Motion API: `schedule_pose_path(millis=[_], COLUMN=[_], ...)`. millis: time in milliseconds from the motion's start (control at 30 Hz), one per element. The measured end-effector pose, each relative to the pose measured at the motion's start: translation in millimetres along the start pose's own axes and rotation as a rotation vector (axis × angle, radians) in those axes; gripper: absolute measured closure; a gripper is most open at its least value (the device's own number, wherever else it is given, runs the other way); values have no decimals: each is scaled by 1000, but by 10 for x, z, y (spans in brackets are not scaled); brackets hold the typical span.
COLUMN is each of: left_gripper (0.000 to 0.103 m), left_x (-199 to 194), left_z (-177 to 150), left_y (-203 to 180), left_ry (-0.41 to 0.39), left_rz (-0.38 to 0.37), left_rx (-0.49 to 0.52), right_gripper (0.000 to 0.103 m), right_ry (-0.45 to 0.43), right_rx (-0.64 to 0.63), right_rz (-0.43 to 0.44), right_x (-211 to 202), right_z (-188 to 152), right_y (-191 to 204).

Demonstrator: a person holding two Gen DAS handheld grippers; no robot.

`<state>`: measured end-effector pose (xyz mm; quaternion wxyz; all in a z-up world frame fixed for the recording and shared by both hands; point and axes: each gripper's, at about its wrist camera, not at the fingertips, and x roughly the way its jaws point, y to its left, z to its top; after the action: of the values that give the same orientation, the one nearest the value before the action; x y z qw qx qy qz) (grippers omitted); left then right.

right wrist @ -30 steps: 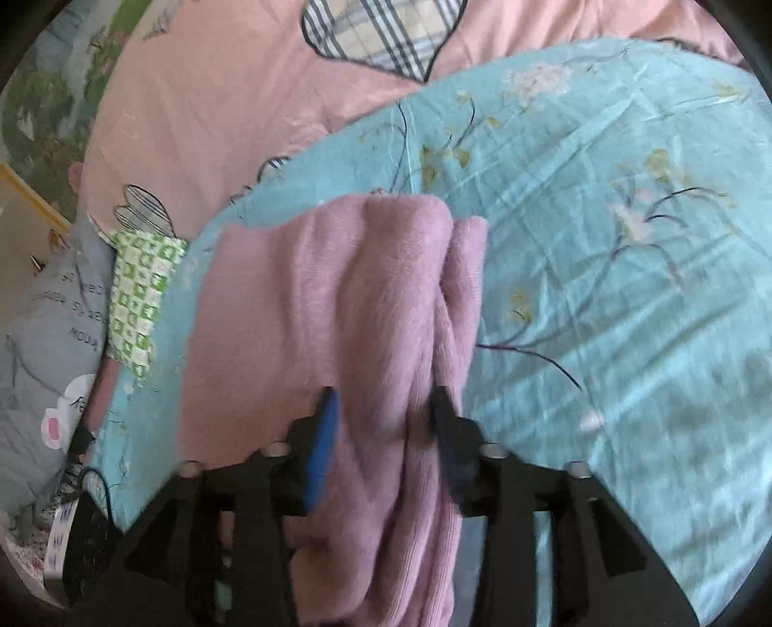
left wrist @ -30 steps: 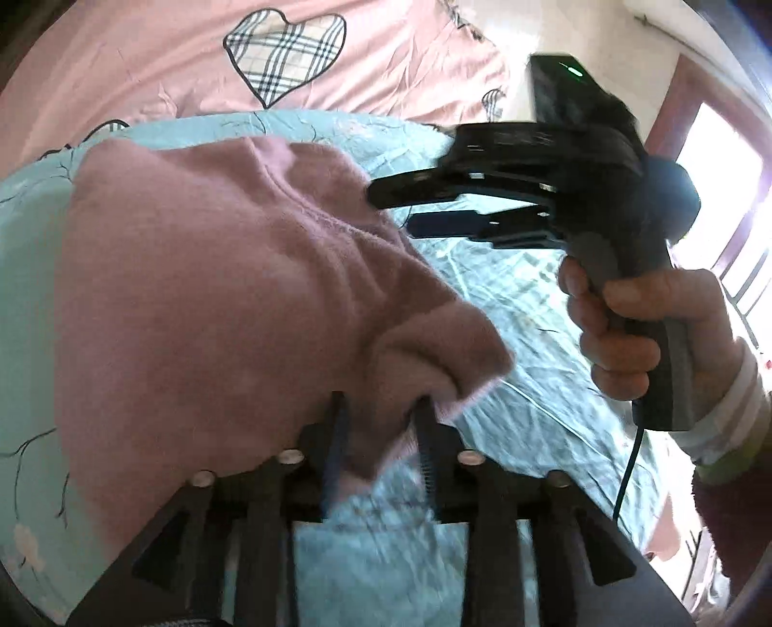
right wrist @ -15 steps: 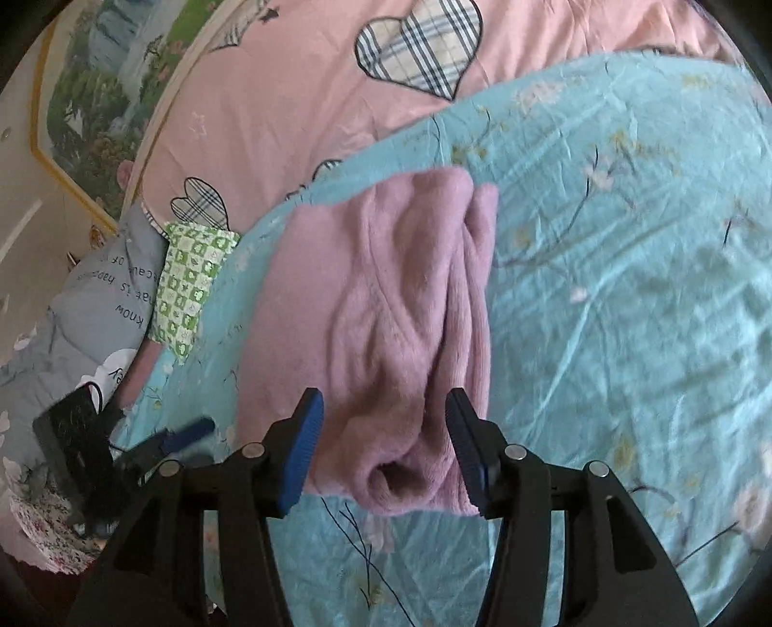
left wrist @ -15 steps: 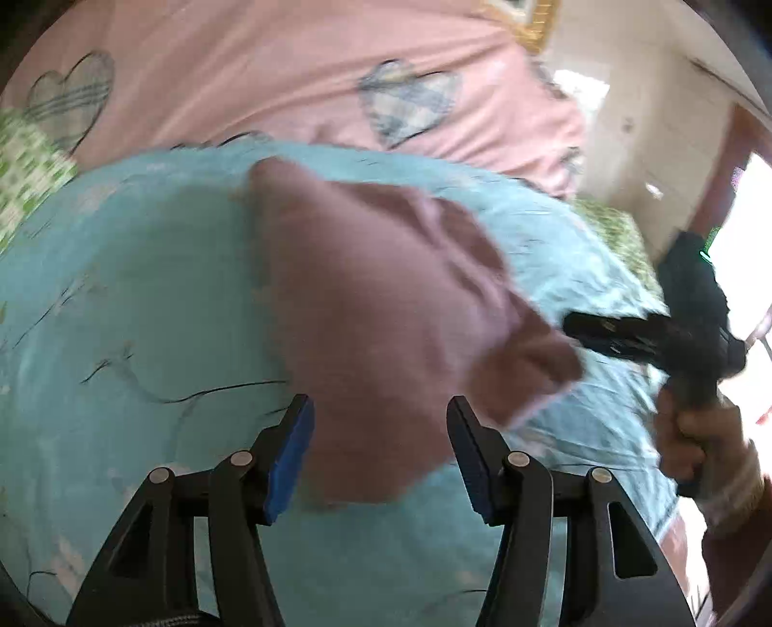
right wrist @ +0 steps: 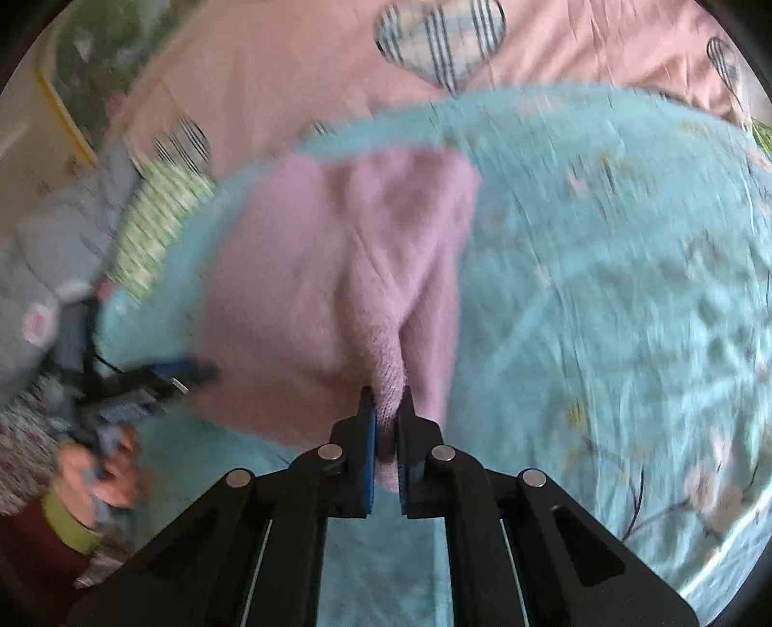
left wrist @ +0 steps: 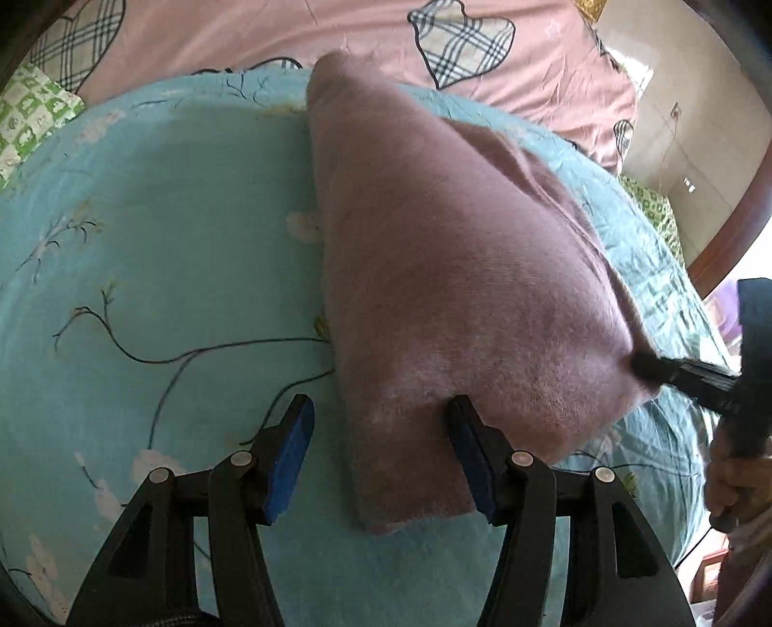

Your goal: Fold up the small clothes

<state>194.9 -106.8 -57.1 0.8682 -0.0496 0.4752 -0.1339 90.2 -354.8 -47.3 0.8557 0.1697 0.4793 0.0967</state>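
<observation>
**Right gripper clamped on pink garment while left stood released**

A fuzzy mauve-pink knitted garment (left wrist: 448,270) lay folded on a turquoise bedsheet printed with dark branches and pale blossoms (left wrist: 159,251), its long shape running from the near edge of the sheet toward a pink quilt with plaid heart patches (left wrist: 299,34) beyond.

The left gripper (left wrist: 381,448) stood with its jaws apart and released; they had opened earlier in the last second and had held nearly the same width since. The near end of the garment lay between them, close against the blue pad of the right-hand finger, though neither pad pressed on it.

The right gripper (right wrist: 384,424) had just snapped its jaws together and was clenched on a raised ridge of the garment's near edge, the cloth pinched between the blue pads. In the left wrist view its black tips (left wrist: 641,364) met the garment's right corner.

A green-and-white checked cloth (right wrist: 154,226) lay at the sheet's far left. The right wrist view was blurred.
</observation>
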Motion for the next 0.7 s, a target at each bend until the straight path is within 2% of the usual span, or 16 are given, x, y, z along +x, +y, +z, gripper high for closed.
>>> schedule_pose_path(millis=[100, 200, 333, 400, 433, 467, 700], left_gripper=[43, 43, 43, 38, 34, 33, 32], left_x=[-32, -122, -313, -378, -400, -401, -175], left_z=[-15, -11, 90, 186, 237, 294, 772], left_y=[18, 8, 23, 41, 44, 55, 22], left_ry=[-1, -4, -37, -54, -57, -56, -33], left_rz=[-7, -5, -27, -60, -65, -64, -37], left_rx=[3, 19, 5, -20, -29, -38, -53], right_gripper=[95, 90, 87, 72, 53, 42, 41], right_ry=[-35, -70, -138, -160, -164, -171, -153], right_rx=[104, 191, 208, 227, 231, 232, 205], right_rz=[88, 147, 137, 145, 140, 131, 125], right_x=[-21, -143, -291, -288, -288, -269, 40], right_z=[-25, 7, 140, 258, 277, 323, 658], right_y=[-167, -261, -263, -277, -266, -260, -162])
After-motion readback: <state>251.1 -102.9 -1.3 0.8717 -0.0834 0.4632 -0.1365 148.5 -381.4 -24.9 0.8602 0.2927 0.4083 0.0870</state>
